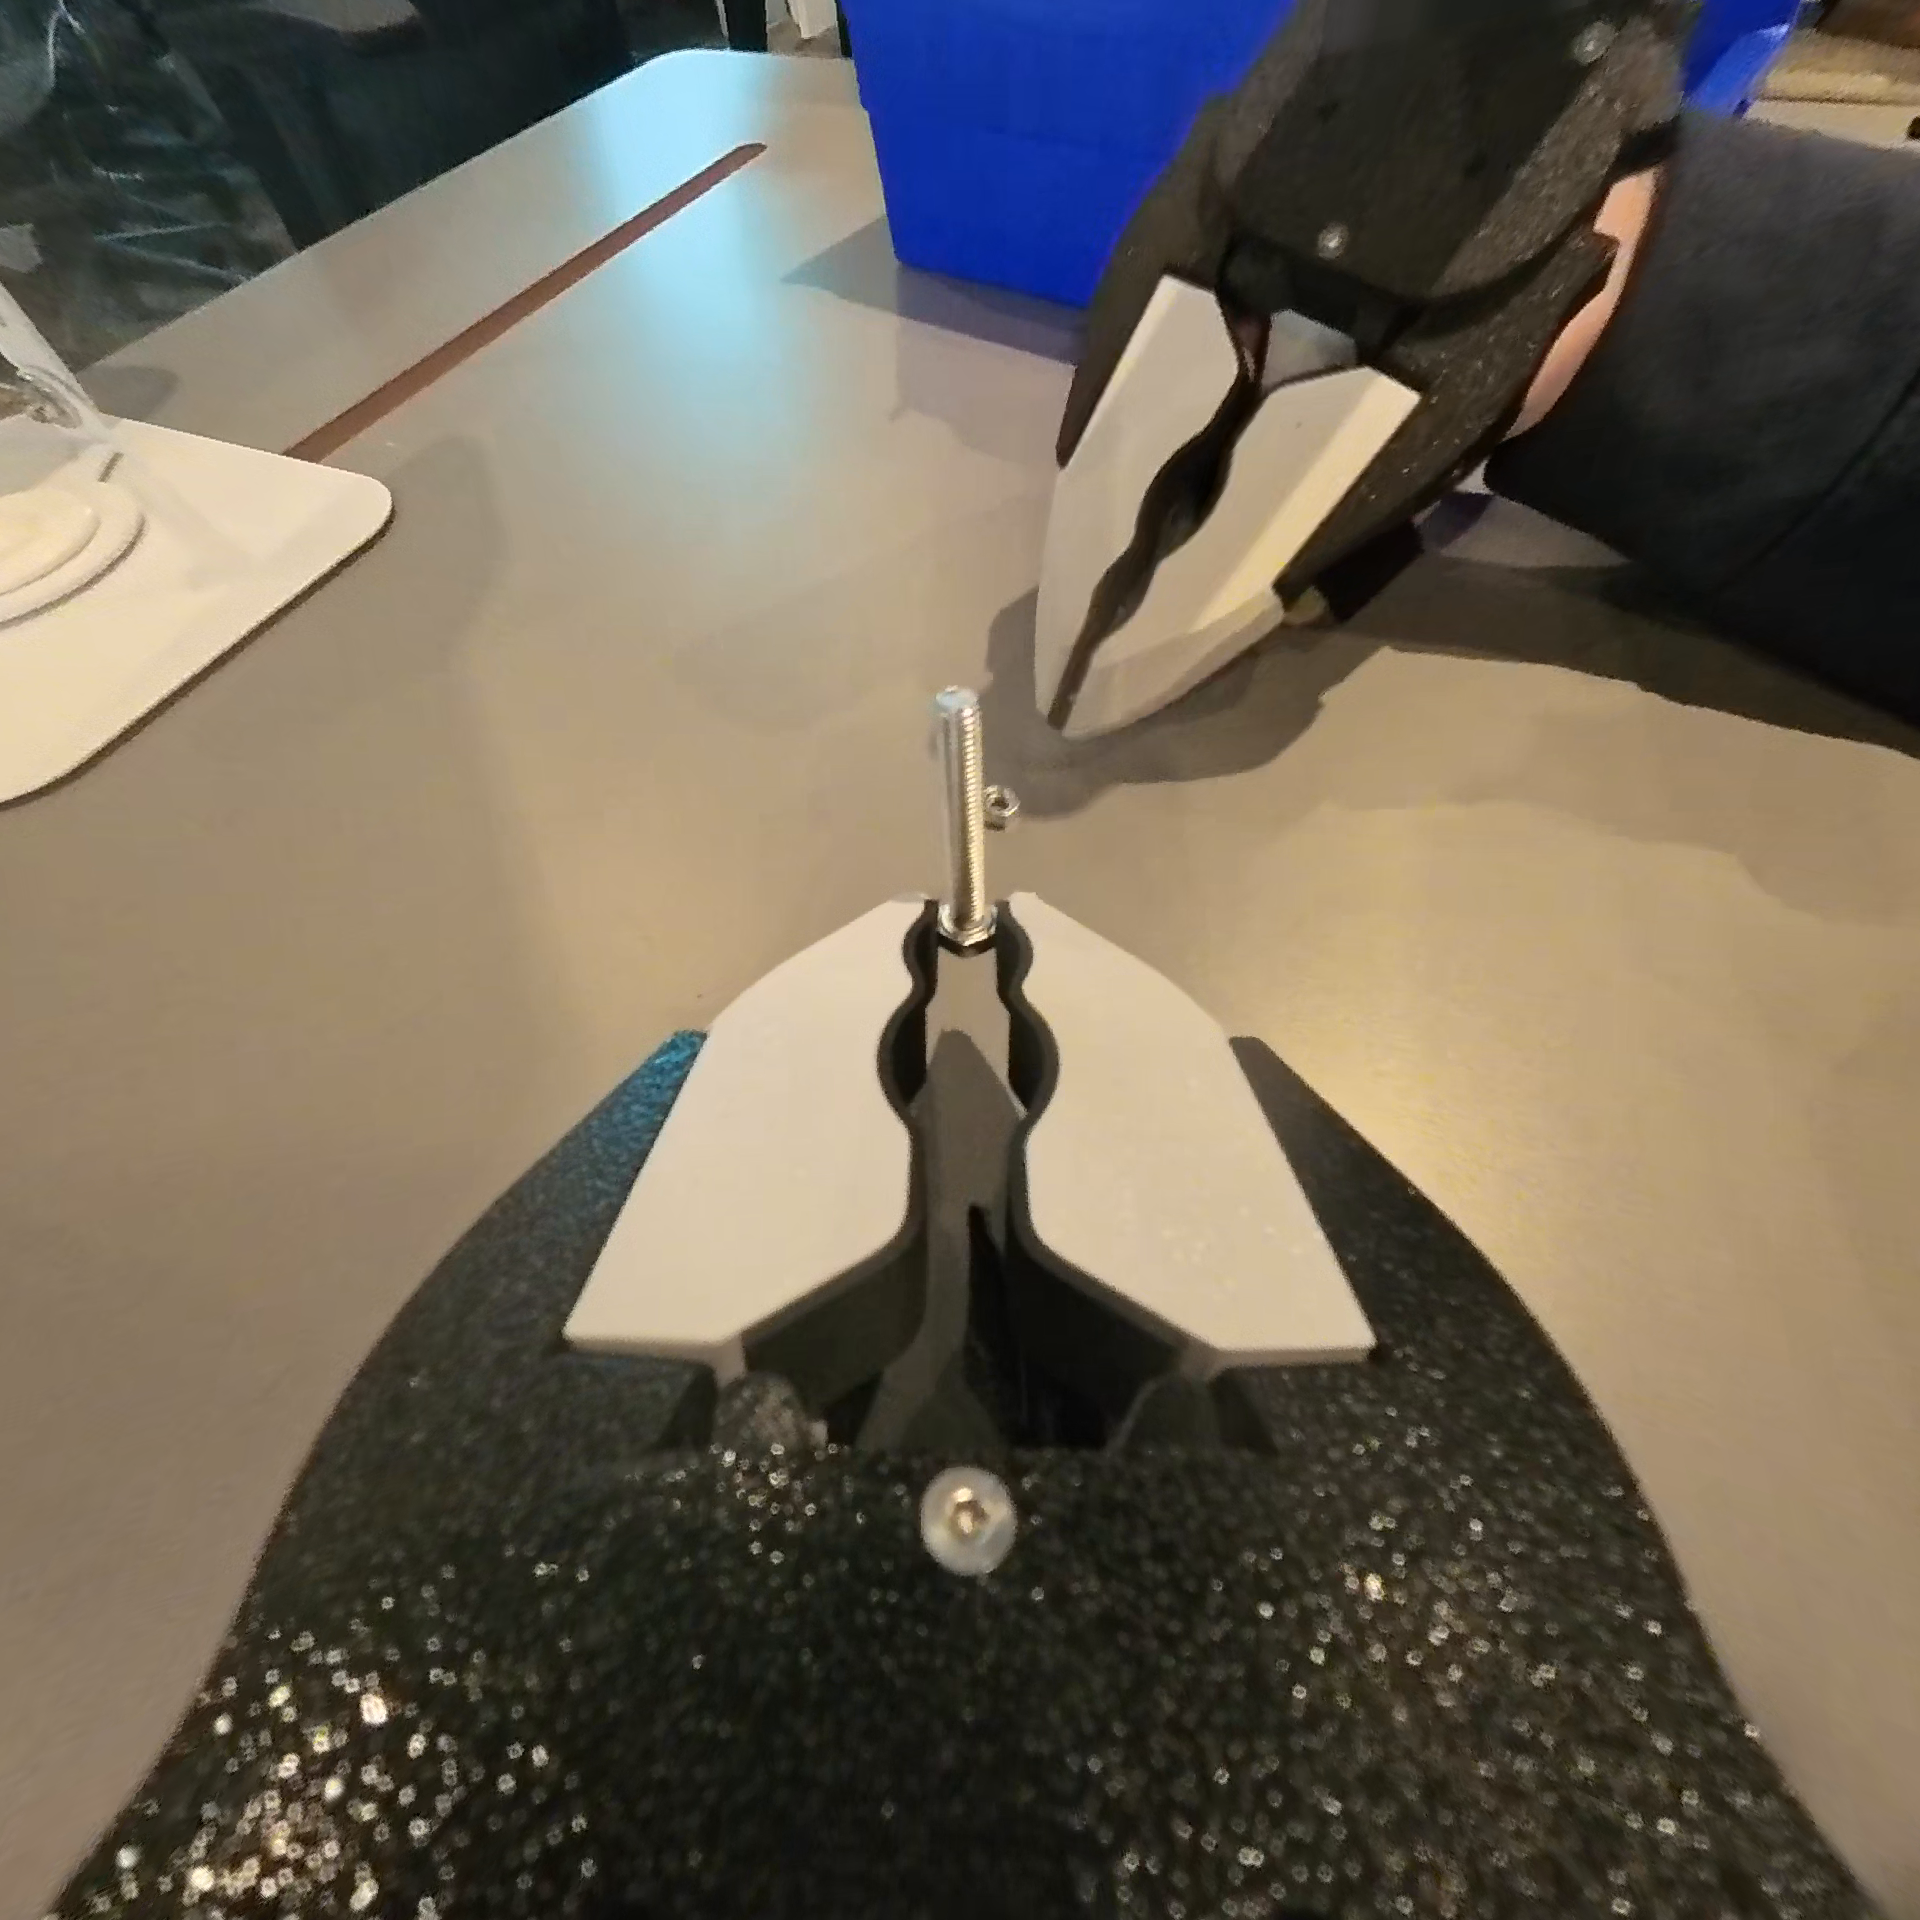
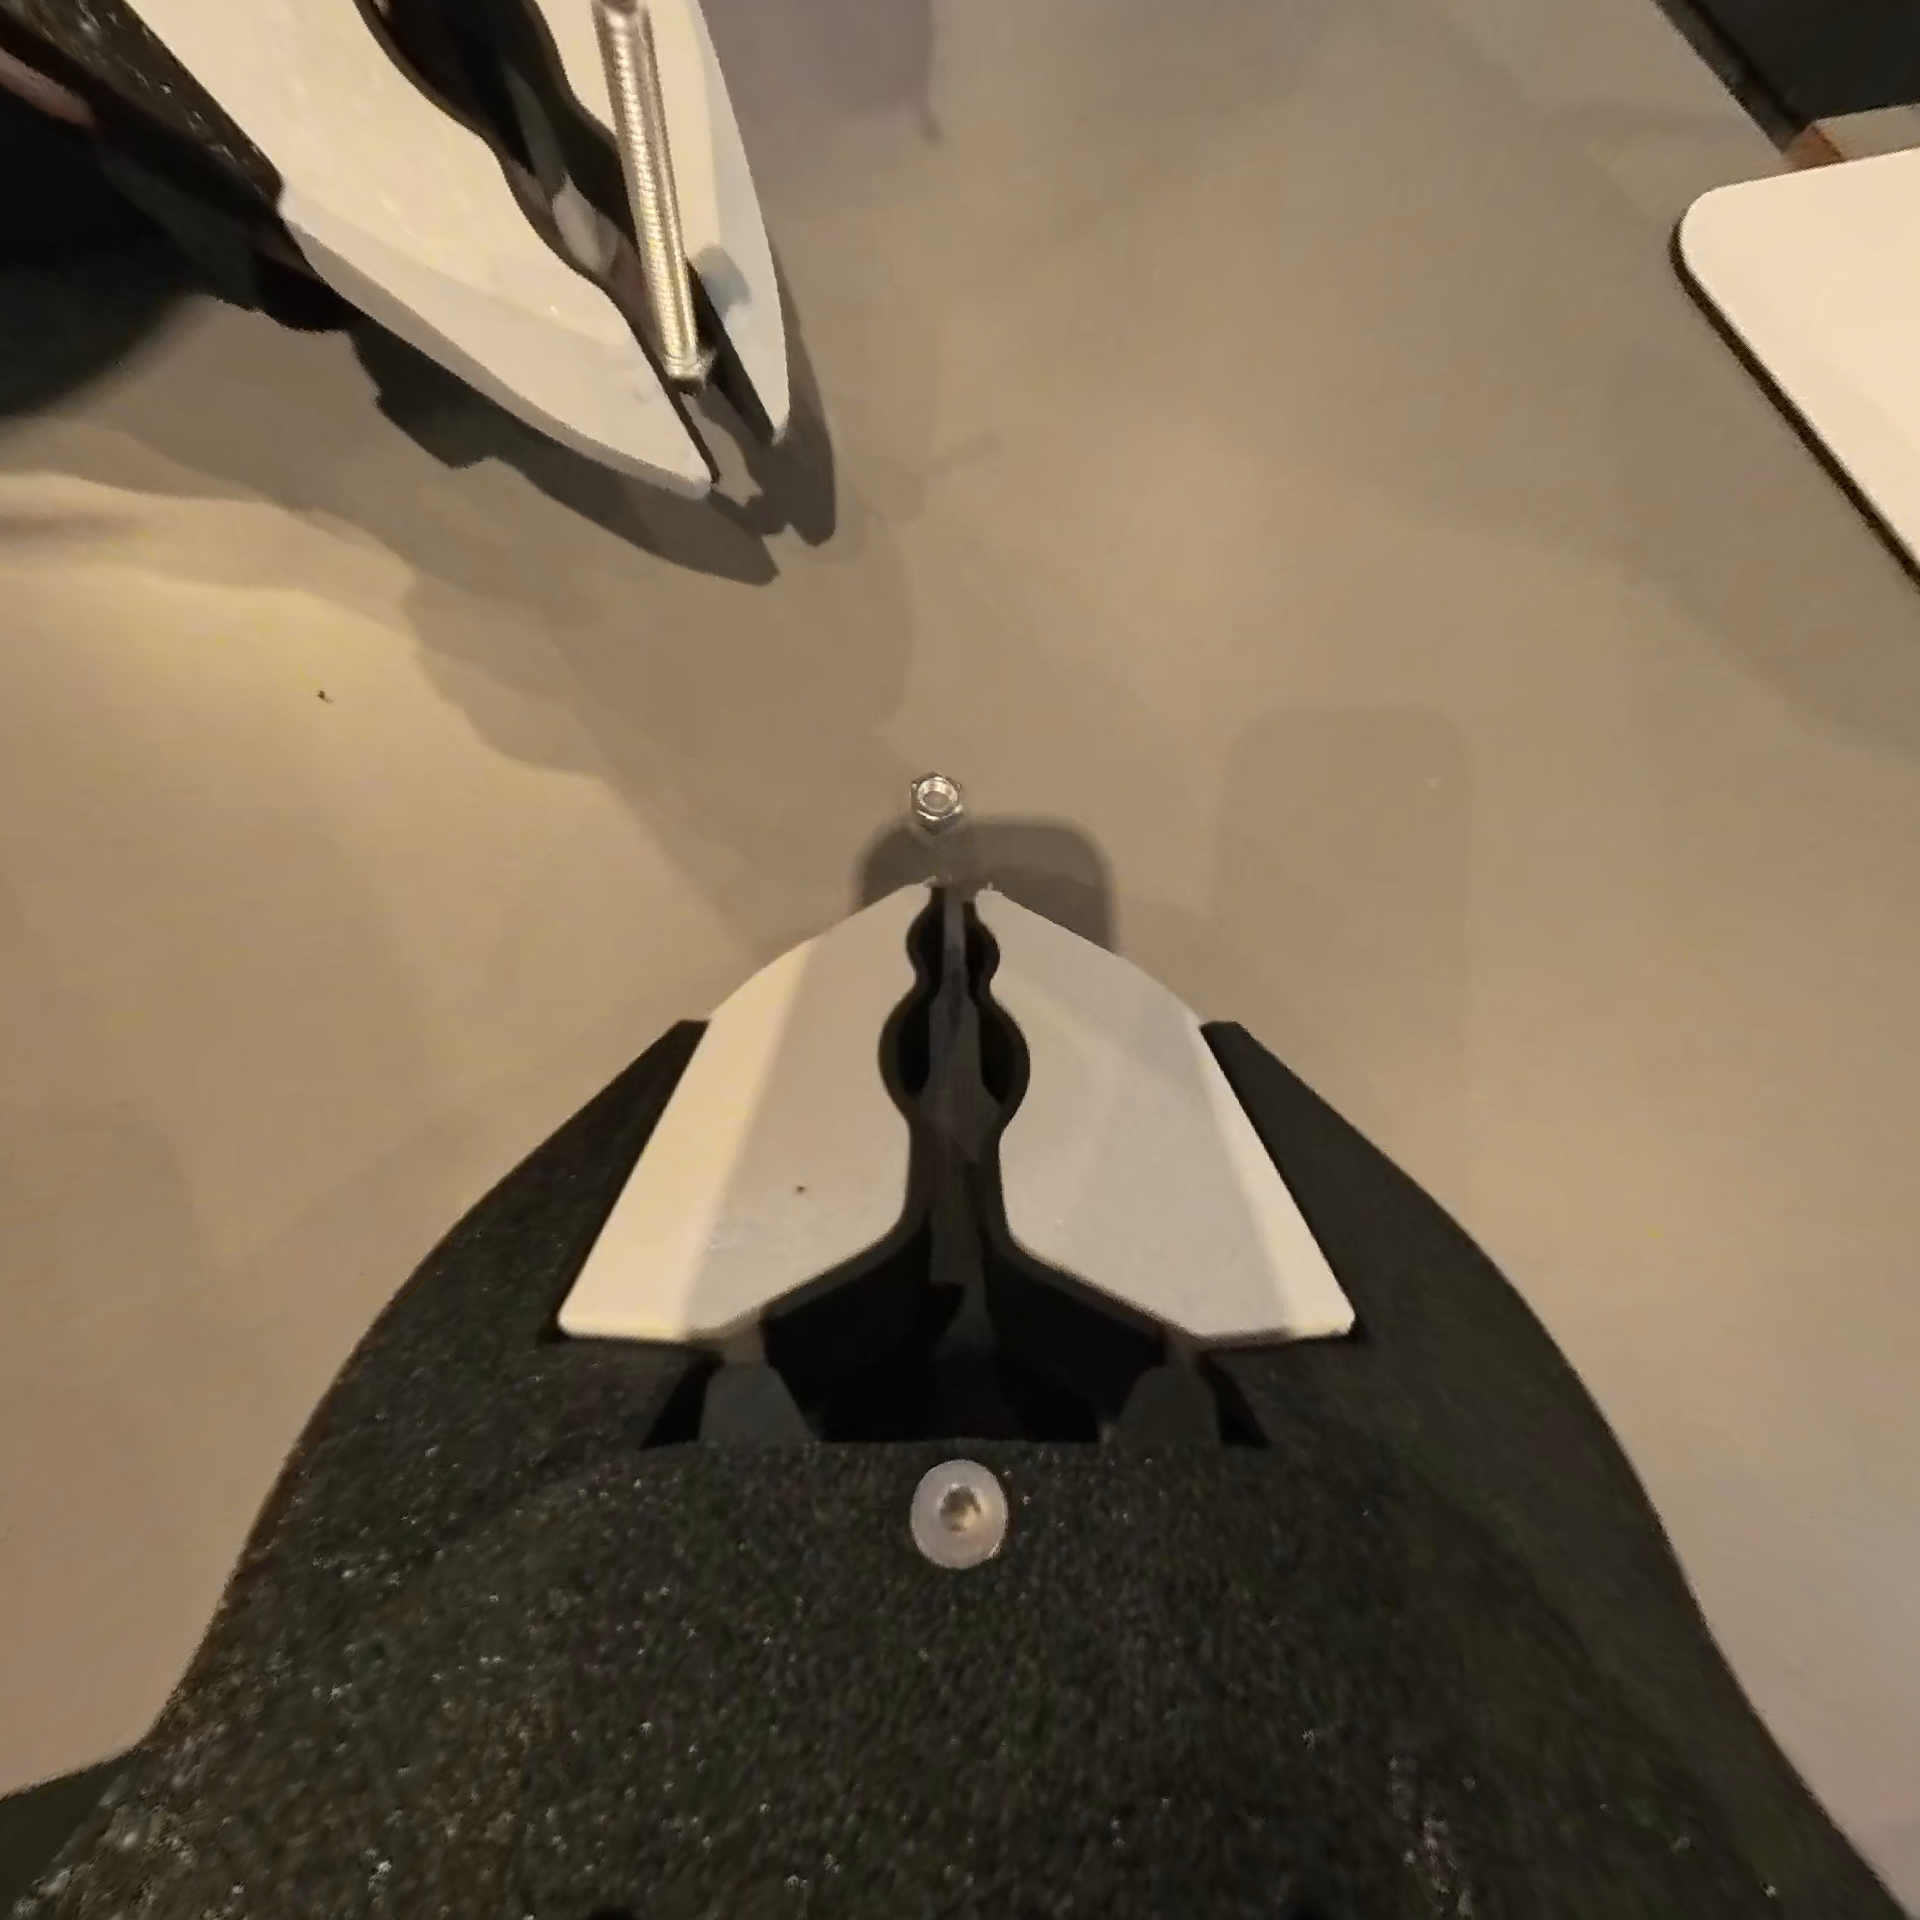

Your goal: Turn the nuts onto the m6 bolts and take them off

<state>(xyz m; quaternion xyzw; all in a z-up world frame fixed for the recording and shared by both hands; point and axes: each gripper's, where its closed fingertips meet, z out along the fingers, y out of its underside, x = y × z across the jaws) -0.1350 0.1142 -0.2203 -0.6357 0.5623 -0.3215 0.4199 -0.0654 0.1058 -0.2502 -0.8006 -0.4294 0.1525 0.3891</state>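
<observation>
My left gripper (image 1: 961, 930) is shut on the head of a silver M6 bolt (image 1: 954, 810) and holds it upright over the grey table (image 1: 520, 831). The right wrist view shows it too, with the bolt (image 2: 649, 197) in the left gripper (image 2: 727, 457). A small silver nut (image 1: 1003, 808) lies on the table just behind the bolt. My right gripper (image 2: 951, 888) has its fingertips together. The nut (image 2: 935, 805) lies just beyond them, outside the grasp. In the left wrist view the right gripper (image 1: 1060, 717) points down, its tips a little past the nut.
A blue bin (image 1: 987, 156) stands at the back. A white board (image 1: 156, 603) with a clear glass piece (image 1: 31, 343) sits at the left, and also shows in the right wrist view (image 2: 1818, 343). A person's dark sleeve (image 1: 1714, 416) rests at the right. About 8 centimeters separates my left fingertips from my right.
</observation>
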